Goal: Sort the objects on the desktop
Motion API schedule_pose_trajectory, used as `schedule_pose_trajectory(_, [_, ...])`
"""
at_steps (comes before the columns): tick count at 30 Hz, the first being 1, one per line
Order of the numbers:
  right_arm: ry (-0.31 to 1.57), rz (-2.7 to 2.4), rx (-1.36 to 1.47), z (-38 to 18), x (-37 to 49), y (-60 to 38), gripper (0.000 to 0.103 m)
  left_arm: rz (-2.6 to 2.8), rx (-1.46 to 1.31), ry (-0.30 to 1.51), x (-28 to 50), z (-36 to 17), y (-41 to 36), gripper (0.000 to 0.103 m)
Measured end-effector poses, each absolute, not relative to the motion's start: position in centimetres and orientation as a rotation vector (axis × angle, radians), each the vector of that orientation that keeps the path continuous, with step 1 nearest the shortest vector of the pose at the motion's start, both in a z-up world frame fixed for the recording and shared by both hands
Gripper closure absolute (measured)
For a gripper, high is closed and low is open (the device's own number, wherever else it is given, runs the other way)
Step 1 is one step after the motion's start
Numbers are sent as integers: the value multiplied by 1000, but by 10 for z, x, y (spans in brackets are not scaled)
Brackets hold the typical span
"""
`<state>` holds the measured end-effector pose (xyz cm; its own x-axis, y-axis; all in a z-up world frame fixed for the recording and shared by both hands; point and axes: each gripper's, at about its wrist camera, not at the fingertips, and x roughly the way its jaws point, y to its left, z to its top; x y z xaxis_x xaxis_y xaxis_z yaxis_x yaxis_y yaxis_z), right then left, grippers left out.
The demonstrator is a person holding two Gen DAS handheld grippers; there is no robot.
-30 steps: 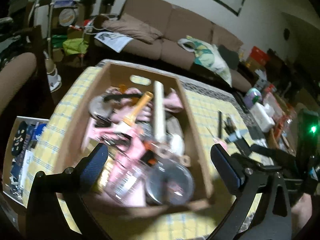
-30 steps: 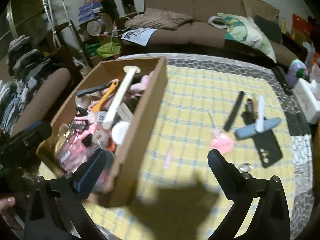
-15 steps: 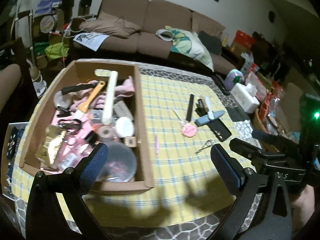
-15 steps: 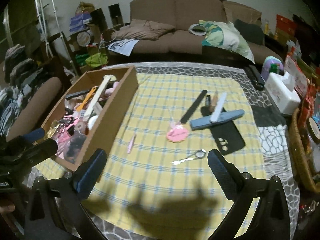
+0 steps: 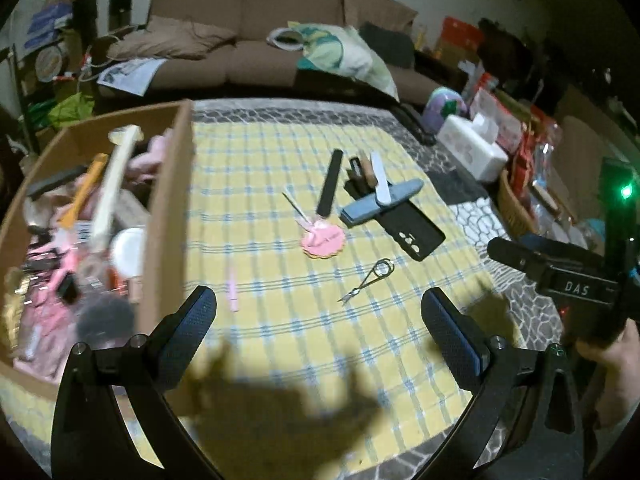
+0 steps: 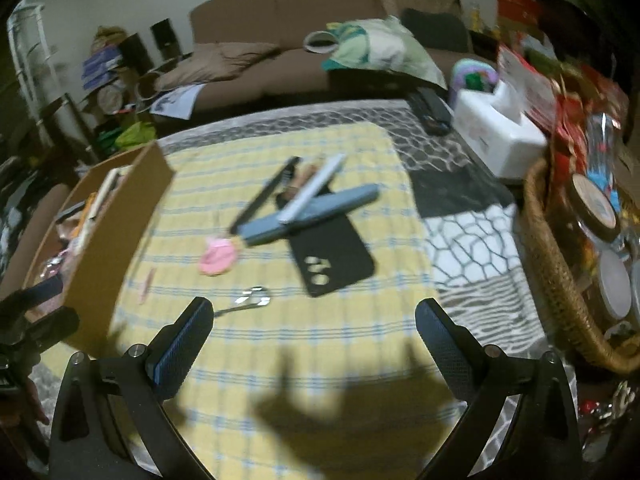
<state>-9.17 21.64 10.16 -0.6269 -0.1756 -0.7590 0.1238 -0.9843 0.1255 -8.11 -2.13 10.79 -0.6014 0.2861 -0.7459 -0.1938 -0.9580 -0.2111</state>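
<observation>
A cardboard box (image 5: 164, 216) full of small items stands on the left of the yellow checked cloth (image 5: 280, 152). Loose on the cloth lie small scissors (image 5: 368, 280), a pink scalloped pad (image 5: 323, 238), a thin pink stick (image 5: 232, 292), a black nail file (image 5: 330, 182), a blue-grey buffer block (image 5: 380, 204) with a white file across it, and a black phone case (image 5: 416, 234). My left gripper (image 5: 320, 312) hovers open above the cloth's near part. My right gripper (image 6: 312, 320) is open too, just nearer than the scissors (image 6: 248, 300) and the phone case (image 6: 332, 256).
A white tissue box (image 6: 496, 132) and a remote (image 6: 430, 112) sit at the far right of the table. A wicker basket (image 6: 556, 280) with jars crowds the right edge. A brown sofa (image 5: 256, 44) runs behind. A hand (image 5: 612, 368) holds the right gripper's body (image 5: 560, 276).
Both cameras have swung right, away from the box and toward the loose items; the box has slid to the left edge of both views. Both grippers stay open.
</observation>
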Motion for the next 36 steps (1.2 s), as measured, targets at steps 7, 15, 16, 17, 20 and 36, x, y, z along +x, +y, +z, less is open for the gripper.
schedule_pose_trajectory(7, [-143, -2675, 1317, 69, -122, 243, 0, 2530, -1252, -8, -131, 77, 21, 0])
schedule_pose_trajectory(15, [-306, -2607, 1318, 56, -182, 258, 0, 2465, -1275, 143, -198, 40, 71, 3])
schedule_pose_trajectory(16, [-316, -2598, 1313, 57, -189, 257, 0, 2461, -1279, 148, -205, 35, 74, 6])
schedule_pose_trajectory(17, [-326, -2588, 1307, 58, -198, 256, 0, 2456, -1282, 166, -212, 31, 79, 7])
schedule_pose_trajectory(20, [-349, -2563, 1294, 61, -221, 252, 0, 2456, -1283, 250, -227, 17, 91, 7])
schedule_pose_trajectory(36, [-168, -2418, 1439, 39, -286, 193, 39, 2380, -1222, 239, -240, 8, 107, 61])
